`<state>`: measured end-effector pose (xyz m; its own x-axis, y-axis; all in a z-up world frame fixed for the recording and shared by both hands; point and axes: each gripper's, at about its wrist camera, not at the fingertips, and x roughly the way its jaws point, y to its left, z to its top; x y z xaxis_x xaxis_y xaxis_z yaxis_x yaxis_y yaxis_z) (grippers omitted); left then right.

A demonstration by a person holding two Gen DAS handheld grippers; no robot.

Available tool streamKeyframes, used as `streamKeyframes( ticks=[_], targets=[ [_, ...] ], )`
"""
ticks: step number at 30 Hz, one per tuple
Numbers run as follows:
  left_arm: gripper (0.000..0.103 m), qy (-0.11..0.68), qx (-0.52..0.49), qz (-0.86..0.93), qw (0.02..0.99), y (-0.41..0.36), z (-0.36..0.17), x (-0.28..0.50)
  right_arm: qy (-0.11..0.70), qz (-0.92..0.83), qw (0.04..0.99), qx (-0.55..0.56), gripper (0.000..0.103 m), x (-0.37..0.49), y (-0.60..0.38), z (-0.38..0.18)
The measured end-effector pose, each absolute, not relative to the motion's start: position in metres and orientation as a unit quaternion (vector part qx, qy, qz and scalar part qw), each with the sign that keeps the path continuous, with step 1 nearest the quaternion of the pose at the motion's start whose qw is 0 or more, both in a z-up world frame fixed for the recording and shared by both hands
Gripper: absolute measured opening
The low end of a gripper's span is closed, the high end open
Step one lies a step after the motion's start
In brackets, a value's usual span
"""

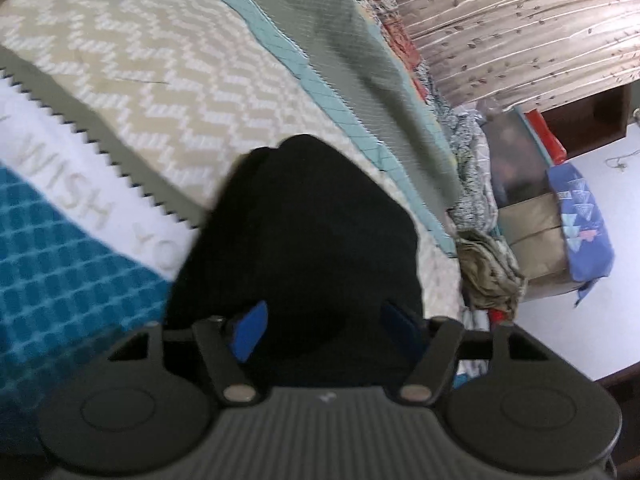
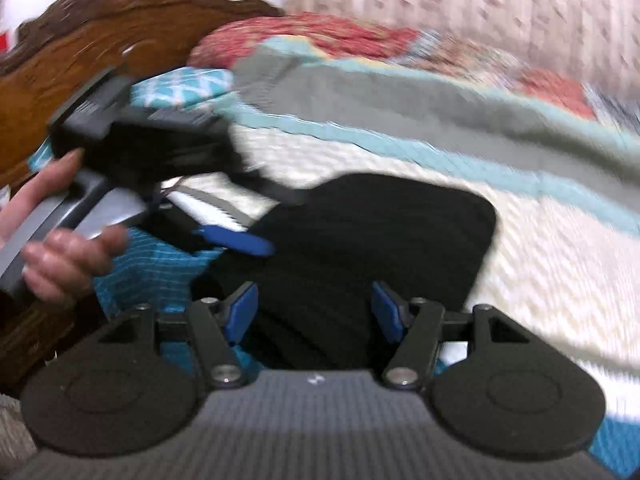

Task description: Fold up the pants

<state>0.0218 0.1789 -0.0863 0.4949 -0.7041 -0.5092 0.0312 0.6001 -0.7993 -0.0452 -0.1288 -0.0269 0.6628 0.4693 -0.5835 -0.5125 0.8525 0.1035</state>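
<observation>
Two grippers, left (image 1: 324, 330) and right (image 2: 316, 312), jaws apart, gripping nothing | black pants (image 1: 304, 232) lie folded compact mid-bed (image 1: 132, 92) | step: final fold, apparently finished | next: you check edges, then withdraw.

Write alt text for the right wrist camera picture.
Black pants lie bunched on a patterned bedspread, with the right gripper over them, jaws open. The left gripper reaches in from the left.

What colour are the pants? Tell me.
Black, plain. The pants show best in the left wrist view.
</observation>
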Motion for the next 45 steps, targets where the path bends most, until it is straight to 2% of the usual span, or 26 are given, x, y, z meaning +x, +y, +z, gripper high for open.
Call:
streamKeyframes(
  ticks=[2, 4, 8, 14, 21, 36, 45],
  targets=[
    [0.054, 0.452, -0.379, -0.226, 0.775, 0.179, -0.09, 0.018, 0.339, 0.259, 0.904, -0.016, 0.056, -0.038, -0.137, -0.041],
    [0.054, 0.454, -0.376, -0.217, 0.778, 0.176, -0.084, 0.016, 0.361, 0.259, 0.896, -0.001, 0.056, -0.032, -0.137, -0.051],
    [0.073, 0.431, -0.292, -0.176, 0.835, 0.165, -0.044, 0.0, 0.336, 0.26, 0.905, 0.005, 0.057, -0.044, -0.138, -0.034],
    [0.074, 0.41, -0.192, -0.09, 0.887, 0.152, 0.0, -0.014, 0.341, 0.23, 0.905, 0.108, 0.064, -0.056, -0.179, -0.021],
    [0.074, 0.42, -0.143, -0.06, 0.894, 0.142, 0.0, -0.025, 0.375, 0.189, 0.885, 0.2, 0.065, -0.062, -0.207, -0.028],
    [0.08, 0.417, -0.088, -0.04, 0.904, 0.127, -0.004, -0.039, 0.398, 0.176, 0.872, 0.222, 0.068, -0.063, -0.209, -0.034],
    [0.093, 0.408, -0.062, -0.025, 0.911, 0.129, -0.007, -0.043, 0.392, 0.169, 0.873, 0.235, 0.074, -0.067, -0.214, -0.034]
  ],
)
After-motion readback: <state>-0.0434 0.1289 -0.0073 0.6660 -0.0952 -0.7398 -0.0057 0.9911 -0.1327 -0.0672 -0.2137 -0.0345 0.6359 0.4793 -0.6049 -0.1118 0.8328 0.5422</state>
